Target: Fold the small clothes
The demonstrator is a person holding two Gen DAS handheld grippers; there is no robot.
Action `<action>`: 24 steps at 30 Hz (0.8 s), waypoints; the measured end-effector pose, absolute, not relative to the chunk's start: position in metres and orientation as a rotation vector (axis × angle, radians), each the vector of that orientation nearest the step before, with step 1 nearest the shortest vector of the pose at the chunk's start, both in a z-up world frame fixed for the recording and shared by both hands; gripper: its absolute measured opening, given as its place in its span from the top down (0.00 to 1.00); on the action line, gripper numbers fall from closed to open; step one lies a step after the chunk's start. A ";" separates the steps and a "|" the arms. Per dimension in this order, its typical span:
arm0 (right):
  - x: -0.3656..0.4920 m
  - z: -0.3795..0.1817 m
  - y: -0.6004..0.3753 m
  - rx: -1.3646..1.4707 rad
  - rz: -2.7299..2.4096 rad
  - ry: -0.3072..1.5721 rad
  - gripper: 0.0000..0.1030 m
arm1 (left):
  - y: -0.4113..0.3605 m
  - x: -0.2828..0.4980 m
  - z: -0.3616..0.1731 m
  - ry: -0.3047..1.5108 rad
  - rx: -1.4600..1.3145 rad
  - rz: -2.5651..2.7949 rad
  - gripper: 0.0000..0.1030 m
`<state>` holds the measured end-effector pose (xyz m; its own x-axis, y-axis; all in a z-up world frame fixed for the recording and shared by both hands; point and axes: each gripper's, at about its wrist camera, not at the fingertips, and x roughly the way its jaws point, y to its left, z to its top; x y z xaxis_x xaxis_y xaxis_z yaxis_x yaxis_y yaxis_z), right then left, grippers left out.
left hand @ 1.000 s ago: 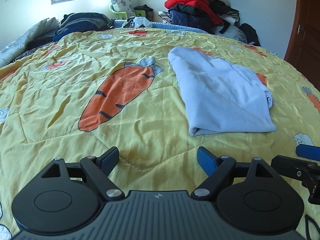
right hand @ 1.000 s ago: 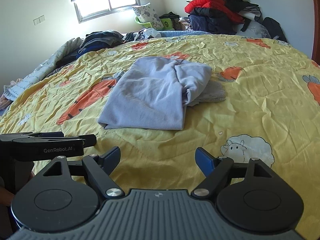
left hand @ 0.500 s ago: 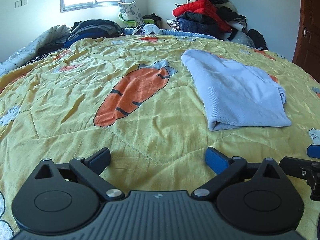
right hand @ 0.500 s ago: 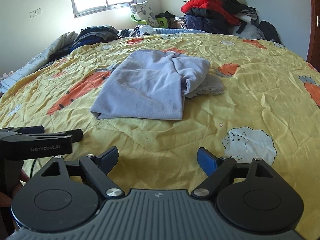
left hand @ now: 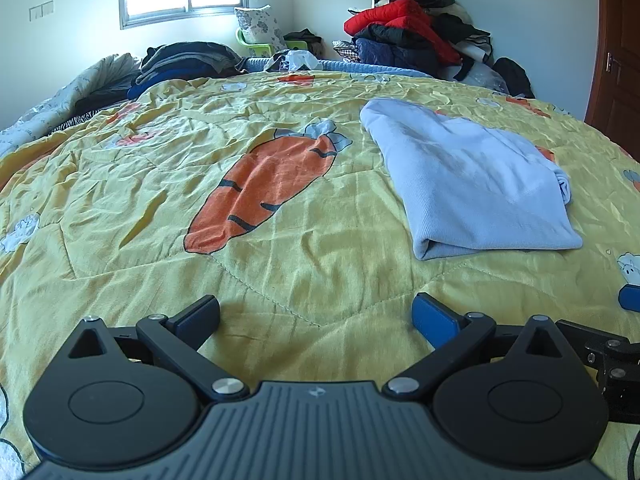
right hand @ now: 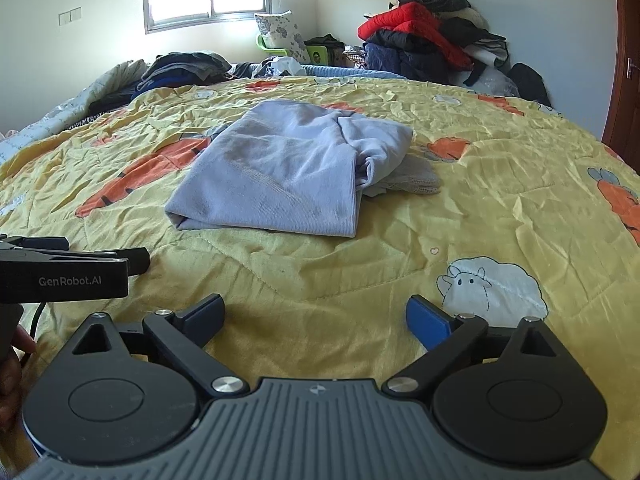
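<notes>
A light blue garment (left hand: 472, 184) lies folded on the yellow carrot-print bedspread (left hand: 280, 264), ahead and to the right in the left wrist view. In the right wrist view the garment (right hand: 288, 168) lies ahead at centre, with a bunched sleeve at its right side. My left gripper (left hand: 316, 316) is open and empty, low over the bedspread, well short of the garment. My right gripper (right hand: 316, 316) is open and empty, also short of the garment. The left gripper also shows at the left edge of the right wrist view (right hand: 80, 268).
A pile of red and dark jackets (left hand: 416, 40) is stacked at the far right corner. Dark folded clothes (left hand: 184, 64) and a pillow (left hand: 260, 28) lie at the head of the bed. A brown door (left hand: 616, 48) stands at the right.
Both grippers have pulled back and tilted up a little, so the garment sits farther off and more of the room shows. Both stay open and empty.
</notes>
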<state>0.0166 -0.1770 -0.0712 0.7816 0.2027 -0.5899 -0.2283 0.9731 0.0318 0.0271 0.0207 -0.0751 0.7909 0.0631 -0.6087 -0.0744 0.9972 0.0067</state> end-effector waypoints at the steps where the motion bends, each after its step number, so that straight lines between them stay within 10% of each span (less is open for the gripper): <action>1: 0.017 -0.071 -0.177 -0.040 0.234 0.632 0.06 | 0.021 0.027 -0.075 0.654 -0.018 0.074 0.00; 24: 0.081 -0.013 -0.230 0.207 0.341 0.504 0.03 | 0.037 0.094 -0.011 0.565 -0.081 -0.106 0.00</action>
<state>0.0809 -0.2302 -0.0130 0.8209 0.3687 -0.4362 -0.2679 0.9230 0.2761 0.0944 0.0367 -0.0106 0.8396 -0.1224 -0.5292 0.0777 0.9913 -0.1060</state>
